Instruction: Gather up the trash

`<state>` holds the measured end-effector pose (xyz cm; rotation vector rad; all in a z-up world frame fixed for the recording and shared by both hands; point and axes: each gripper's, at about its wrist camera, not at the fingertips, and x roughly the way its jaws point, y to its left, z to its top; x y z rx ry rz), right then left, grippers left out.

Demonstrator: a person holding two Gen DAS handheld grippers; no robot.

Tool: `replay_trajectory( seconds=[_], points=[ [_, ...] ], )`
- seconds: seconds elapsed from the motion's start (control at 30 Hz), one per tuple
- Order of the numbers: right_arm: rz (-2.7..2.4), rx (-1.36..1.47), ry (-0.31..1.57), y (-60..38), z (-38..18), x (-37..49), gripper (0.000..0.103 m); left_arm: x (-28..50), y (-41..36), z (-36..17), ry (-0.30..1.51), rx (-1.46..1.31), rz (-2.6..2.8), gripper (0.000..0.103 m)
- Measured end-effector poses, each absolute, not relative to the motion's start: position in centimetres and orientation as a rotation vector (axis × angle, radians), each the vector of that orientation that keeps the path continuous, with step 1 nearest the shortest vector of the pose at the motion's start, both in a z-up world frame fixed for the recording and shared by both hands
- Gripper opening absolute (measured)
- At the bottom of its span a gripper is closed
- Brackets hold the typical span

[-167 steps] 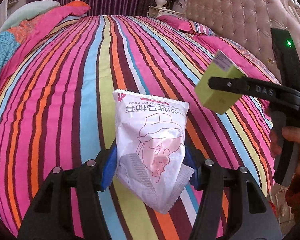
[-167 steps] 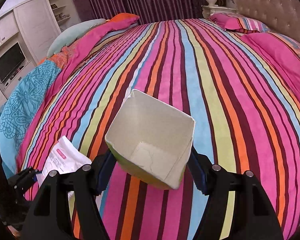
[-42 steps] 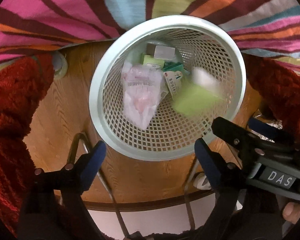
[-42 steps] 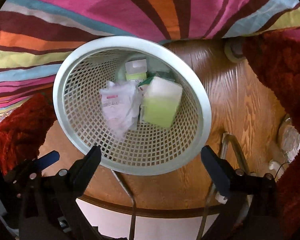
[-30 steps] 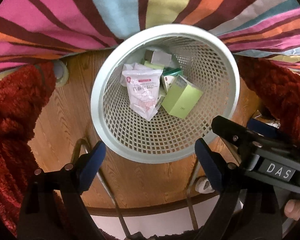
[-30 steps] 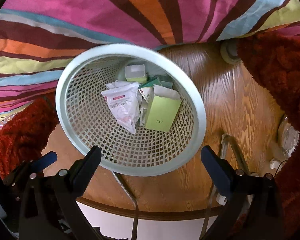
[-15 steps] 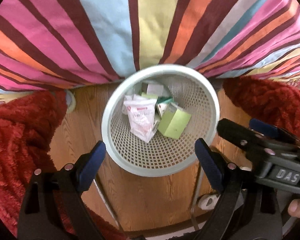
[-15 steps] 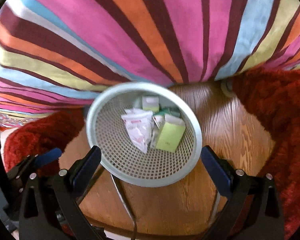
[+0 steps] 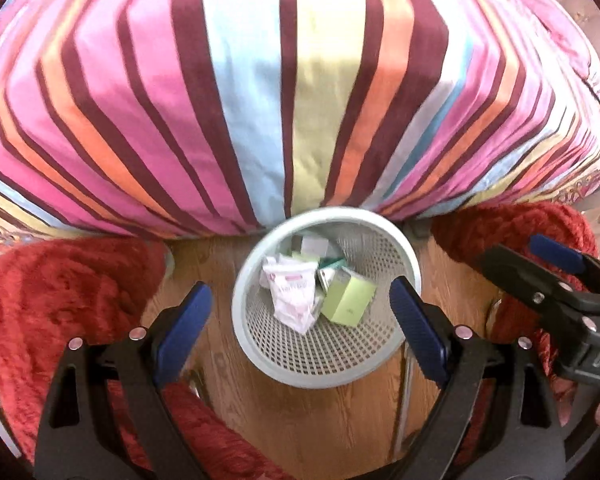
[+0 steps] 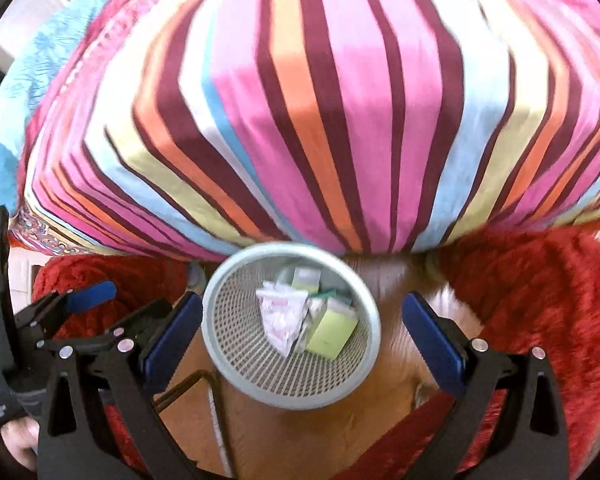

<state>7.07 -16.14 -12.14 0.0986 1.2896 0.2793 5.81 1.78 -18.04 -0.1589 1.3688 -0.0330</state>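
A white mesh wastebasket (image 9: 404, 256) stands on the wooden floor at the foot of the striped bed; it also shows in the right wrist view (image 10: 370, 360). Inside lie a white and pink packet (image 9: 292, 294) (image 10: 280, 316), a green box (image 9: 348, 296) (image 10: 332, 336) and other small cartons. My left gripper (image 9: 300, 332) is open and empty, well above the basket. My right gripper (image 10: 302, 344) is open and empty above it too, and shows at the right of the left wrist view (image 9: 556, 280).
The striped bedspread (image 9: 300, 100) hangs down just behind the basket. Red fluffy fabric (image 9: 60, 300) lies on both sides of it (image 10: 540, 300). A thin metal frame (image 9: 406, 400) stands on the wooden floor near the basket.
Both grippers have risen and pulled back from the basket, so it looks smaller and more of the bed shows. The packet and green box lie still in the basket.
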Motion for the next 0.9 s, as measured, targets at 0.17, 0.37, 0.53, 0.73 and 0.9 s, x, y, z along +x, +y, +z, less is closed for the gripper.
replay_trajectory(
  seconds=[0.17,0.37,0.53,0.73,0.9],
  points=[
    [0.274,0.042,1.131,-16.4,-8.5,6.5,0.096,5.7,2.1,-14.9,1.252,-0.135,0.004,0.088],
    [0.259,0.047,0.989,-17.3,-5.8,6.2,0.096,5.5,2.6,-11.6,1.127,-0.143,0.014,0.088],
    [0.249,0.03,0.926,-17.4,-4.8,6.2,0.096,5.5,2.6,-9.5,1.055,-0.138,0.031,0.088],
    [0.237,0.018,0.872,-17.8,-3.9,5.8,0.096,5.6,2.5,-7.6,0.995,-0.103,0.042,0.088],
    [0.233,0.011,0.844,-17.8,-3.1,5.8,0.096,5.9,2.5,-7.2,0.984,-0.116,0.03,0.088]
  ],
)
